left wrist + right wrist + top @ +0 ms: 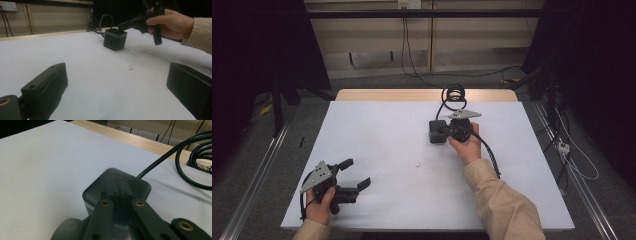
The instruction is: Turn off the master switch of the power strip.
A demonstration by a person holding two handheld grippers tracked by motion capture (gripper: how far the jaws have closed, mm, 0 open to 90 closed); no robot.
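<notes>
A black cube-shaped box (437, 131) with small holes in its side (115, 39) stands right of the table's centre, and a black cable runs from it to a coil (455, 93) behind. My right gripper (446, 131) points left at the box, jaws shut together with nothing between them. Its tips (119, 185) lie over the box's rounded top (96, 190); I cannot tell if they touch. In the left gripper view the right gripper (120, 25) reaches the box's top edge. My left gripper (356, 174) rests near the front left corner, open and empty (117, 85).
A white sheet (382, 135) covers the table, with a wooden strip (387, 94) along the far edge. A small dark speck (417, 164) marks the middle. Loose cables (572, 155) lie on the floor at the right, and a metal rail (257, 175) runs along the left.
</notes>
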